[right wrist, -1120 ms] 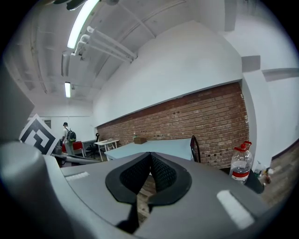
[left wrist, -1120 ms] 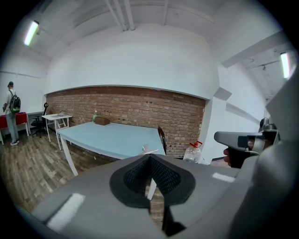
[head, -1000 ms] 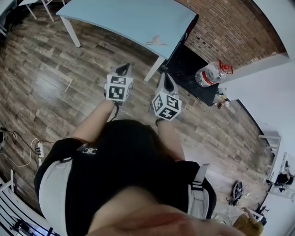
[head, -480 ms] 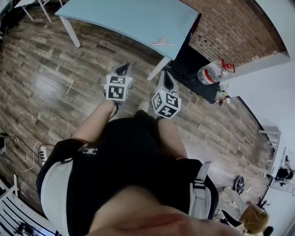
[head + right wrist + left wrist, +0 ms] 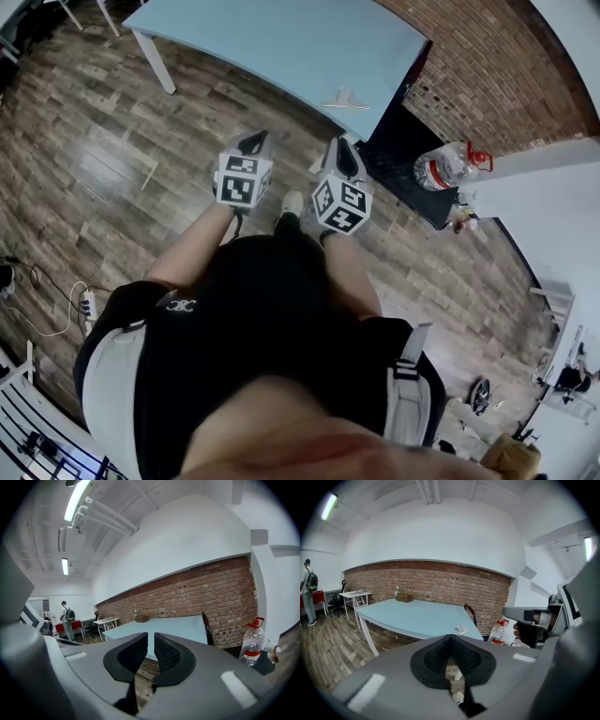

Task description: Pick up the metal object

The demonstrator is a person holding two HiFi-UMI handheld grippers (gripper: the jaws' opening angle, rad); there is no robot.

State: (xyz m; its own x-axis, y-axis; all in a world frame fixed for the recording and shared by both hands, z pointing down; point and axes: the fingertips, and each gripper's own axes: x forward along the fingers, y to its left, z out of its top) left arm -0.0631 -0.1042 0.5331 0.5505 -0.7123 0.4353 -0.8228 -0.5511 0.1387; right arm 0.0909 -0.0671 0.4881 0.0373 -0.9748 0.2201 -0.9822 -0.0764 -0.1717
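A small pale metal object (image 5: pixel 345 99) lies near the right edge of the light blue table (image 5: pixel 281 47); in the left gripper view this metal object (image 5: pixel 461 629) sits at the table's near corner. My left gripper (image 5: pixel 250 143) hangs over the wooden floor short of the table, its jaws shut and empty (image 5: pixel 450 639). Beside it, my right gripper (image 5: pixel 344 155) points at the table's edge. Its jaws (image 5: pixel 151 641) are opening, with a narrow gap and nothing between them.
A clear water bottle (image 5: pixel 450 164) with a red cap lies on a black surface (image 5: pixel 403 150) right of the table. A brown box (image 5: pixel 404 597) stands at the table's far end. A person with a backpack (image 5: pixel 308 590) stands far off left. Cables and a power strip (image 5: pixel 84 302) lie on the floor.
The table has drawn closer and slid right in the head view. The right gripper rose a little towards the table's edge, and both grippers stay side by side.
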